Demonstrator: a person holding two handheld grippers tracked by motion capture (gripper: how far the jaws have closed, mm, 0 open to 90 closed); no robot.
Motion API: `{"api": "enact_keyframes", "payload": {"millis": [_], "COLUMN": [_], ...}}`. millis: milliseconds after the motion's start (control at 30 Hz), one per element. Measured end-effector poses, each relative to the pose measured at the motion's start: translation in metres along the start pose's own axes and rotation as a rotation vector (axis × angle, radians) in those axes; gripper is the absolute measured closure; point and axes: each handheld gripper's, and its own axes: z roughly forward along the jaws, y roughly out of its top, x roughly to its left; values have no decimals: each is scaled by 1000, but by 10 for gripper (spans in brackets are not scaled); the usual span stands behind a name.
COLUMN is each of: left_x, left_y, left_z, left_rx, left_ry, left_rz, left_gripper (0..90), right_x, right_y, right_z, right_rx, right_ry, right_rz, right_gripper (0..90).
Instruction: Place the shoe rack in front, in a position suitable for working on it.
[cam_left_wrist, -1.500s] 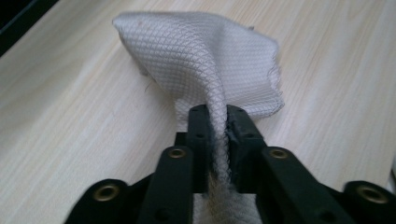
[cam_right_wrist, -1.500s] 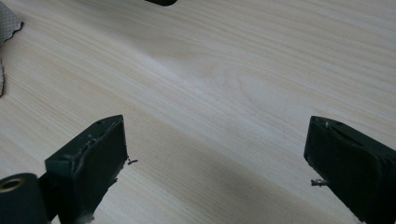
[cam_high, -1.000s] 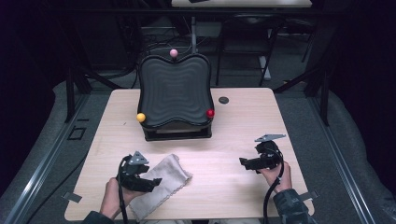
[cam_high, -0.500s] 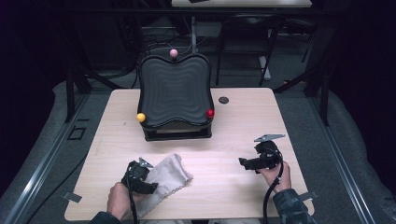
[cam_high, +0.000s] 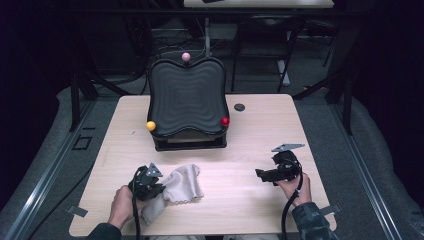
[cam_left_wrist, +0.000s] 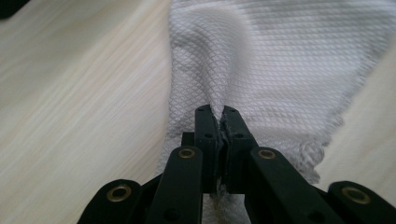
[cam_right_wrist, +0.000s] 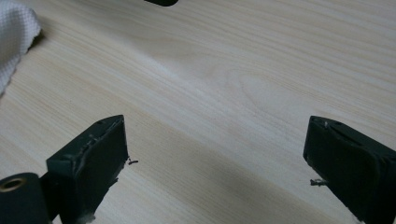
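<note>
White waffle-weave cloth (cam_high: 177, 192) with a frayed edge lies bunched on the near left part of the light wooden table (cam_high: 260, 135), just in front of the person's left hand (cam_high: 121, 206). Its fabric is pinched between the jaws of the left gripper (cam_left_wrist: 217, 114), which have just been closing and now clamp a raised fold of the weave, the cloth spreading away beyond the tips in the left gripper view. Well apart on the near right side, the right gripper (cam_high: 263, 175) is held just above bare wood with its jaws spread wide and nothing between them. At the far middle of the table stands a black ridged tray (cam_high: 186, 102) on a dark base, with a yellow ball (cam_high: 150, 126), a red ball (cam_high: 225, 121) and a pink ball (cam_high: 186, 57) at its corners and top.
</note>
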Motion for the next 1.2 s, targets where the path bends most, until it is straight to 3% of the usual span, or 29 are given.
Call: {"api": "enact_keyframes", "payload": {"millis": [33,67,133,200,233,400,500,600,767,833,1033,1100,1133,1167,1200], "left_x": [-11,-11,-20,-24,-25,-20,-11,3,22,32,38,40,41,44,46], "left_y": [5,5,8,9,7,2,-4,-10,-23,-30,-42,-45,-45,-46,-46], "left_z": [0,0,2,4,4,0,-5,-12,-15,-17,-22,-23,-25,-28,-31], "left_rx": [-20,-20,-38,-10,-14,-18,-23,-29,-7,-14,1,6,9,-10,-23], "left_ry": [-39,-39,-95,-102,-141,-190,-185,-166,-137,-151,-191,-203,-195,-183,-165], "left_rz": [75,75,138,186,217,259,243,197,157,131,124,119,109,84,69], "left_gripper": [868,868,868,867,867,866,862,833,824,819,797,750,697,536,536], "right_x": [0,0,1,3,4,5,6,9,14,15,18,19,19,21,21], "right_y": [0,0,0,0,1,1,1,2,4,4,5,5,6,9,9], "right_z": [0,0,0,0,0,2,2,3,6,6,7,7,8,6,6], "right_rx": [-1,-1,-3,-6,-9,-4,-3,0,2,2,5,3,1,-8,-8], "right_ry": [3,3,9,-1,-1,10,6,18,19,15,13,2,3,9,9], "right_rz": [0,0,-2,-3,-7,-3,-9,-15,-28,-29,-35,-39,-40,-40,-40], "right_gripper": [57,57,57,57,57,57,57,57,57,57,57,57,56,56,56]}}
